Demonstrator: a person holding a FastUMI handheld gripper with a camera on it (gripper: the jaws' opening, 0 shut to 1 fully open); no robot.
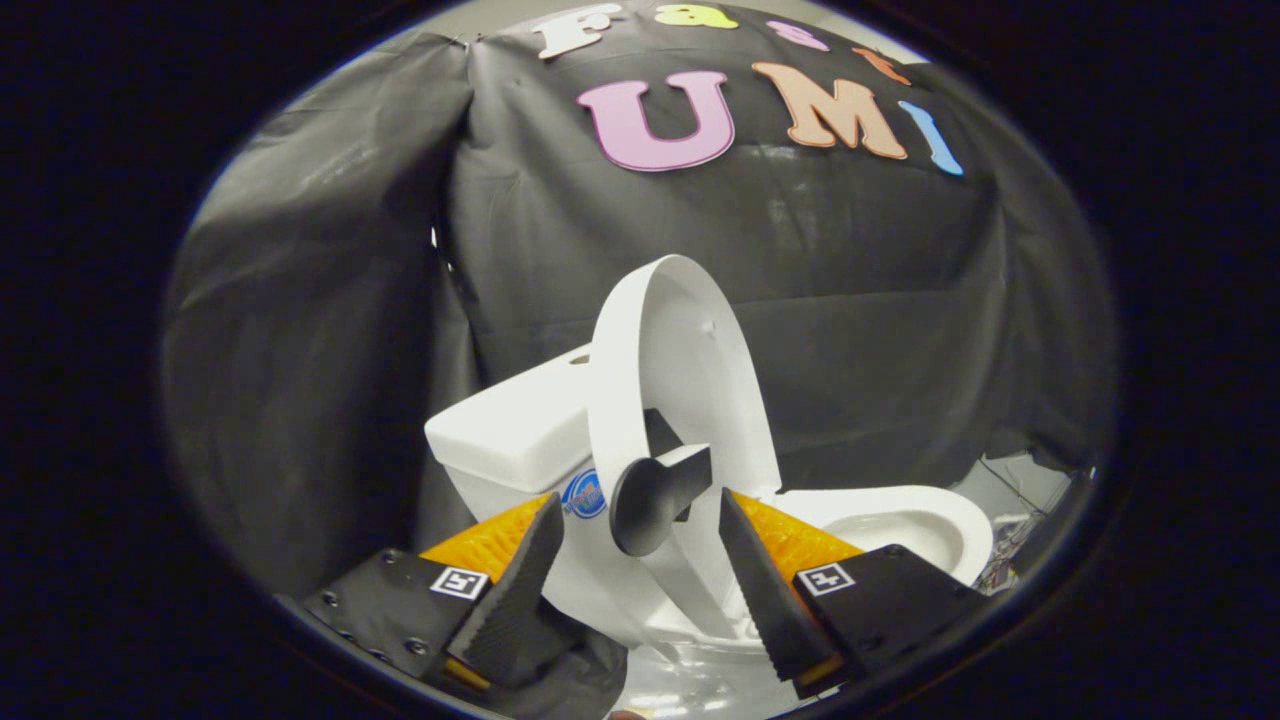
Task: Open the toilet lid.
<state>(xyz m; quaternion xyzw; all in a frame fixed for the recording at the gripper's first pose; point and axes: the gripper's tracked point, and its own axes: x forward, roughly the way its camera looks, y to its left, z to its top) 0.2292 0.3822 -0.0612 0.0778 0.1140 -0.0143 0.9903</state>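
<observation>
1. Black cloth (860, 300) drapes the booth wall across the upper and middle frame, creased and hanging in folds at the left.
2. Centre frame, the toilet lid (690, 370) stands raised, nearly upright, its white oval underside turned toward the right and its edge toward the camera.
3. A dark knob-like handle (655, 495) with a rounded head sticks out from the lid's lower part, just above and between the two fingers.
4. Left of the lid sits the white tank (510, 435), its flat top tilted in the fisheye picture; a small round blue sticker (583, 494) shows on the tank's front, below it.
5. Right of the lid, the open bowl (900, 525) and its white rim show at lower right of centre.
6. The claw (650, 590) fills the bottom of the frame; its fingers stand apart at a middling gap, pressing on nothing.
7. The left finger (510, 600) lies below the tank, the right finger (770, 600) below the lid's base; neither visibly touches the handle.
8. Square printed markers (459, 582) sit on each finger mount.
</observation>
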